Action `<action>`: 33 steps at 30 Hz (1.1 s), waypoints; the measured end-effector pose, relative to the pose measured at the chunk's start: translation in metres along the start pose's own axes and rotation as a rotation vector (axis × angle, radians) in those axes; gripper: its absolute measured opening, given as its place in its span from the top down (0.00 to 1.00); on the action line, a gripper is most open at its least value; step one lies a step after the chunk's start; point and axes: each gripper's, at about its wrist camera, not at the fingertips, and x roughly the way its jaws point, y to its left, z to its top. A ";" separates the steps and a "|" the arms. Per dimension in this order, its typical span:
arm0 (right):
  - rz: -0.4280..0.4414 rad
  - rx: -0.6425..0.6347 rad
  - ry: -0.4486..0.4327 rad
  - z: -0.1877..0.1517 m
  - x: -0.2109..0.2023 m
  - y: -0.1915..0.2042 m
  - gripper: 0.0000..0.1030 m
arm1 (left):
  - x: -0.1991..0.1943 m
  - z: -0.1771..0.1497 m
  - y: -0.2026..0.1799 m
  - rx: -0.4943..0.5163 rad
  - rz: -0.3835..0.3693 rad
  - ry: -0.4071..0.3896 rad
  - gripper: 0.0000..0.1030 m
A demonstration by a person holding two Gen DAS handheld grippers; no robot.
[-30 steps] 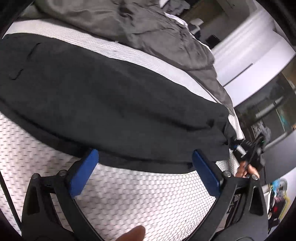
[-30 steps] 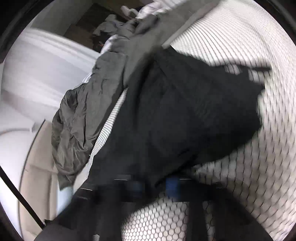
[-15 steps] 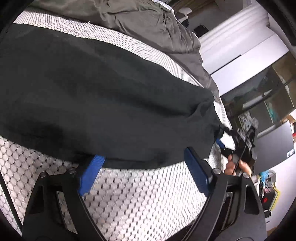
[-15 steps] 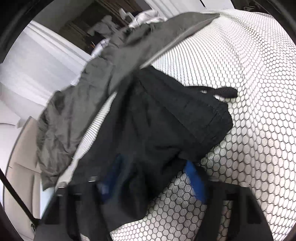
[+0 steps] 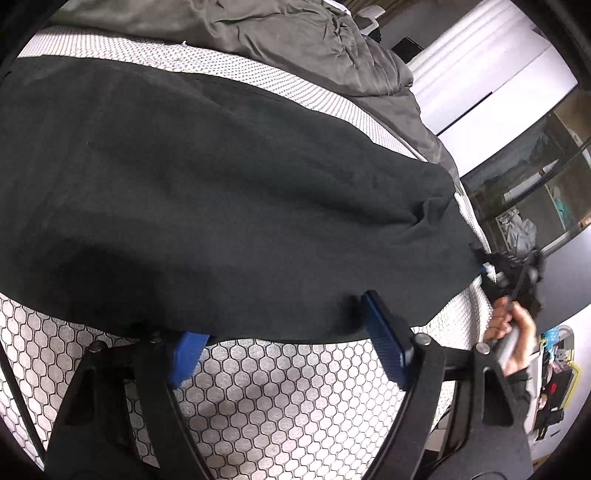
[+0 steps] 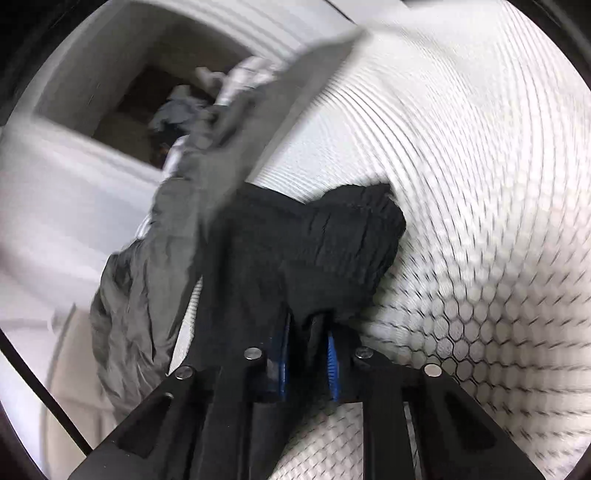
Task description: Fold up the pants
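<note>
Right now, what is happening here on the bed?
A person is folding black pants on a mattress with two handheld grippers. The right gripper is shut on bunched pants fabric. The left gripper is open at the near edge of the pants. A gray blanket lies behind.

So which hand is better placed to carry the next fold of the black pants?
Probably the right. The right gripper is already shut on a bunched end of the black pants, so it can carry that end over. The left gripper is open, its fingers only at the pants' near edge on the mattress.
</note>
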 end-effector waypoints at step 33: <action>-0.145 0.024 -0.112 0.024 -0.027 -0.043 0.77 | -0.116 0.007 0.136 -0.273 0.234 -0.220 0.01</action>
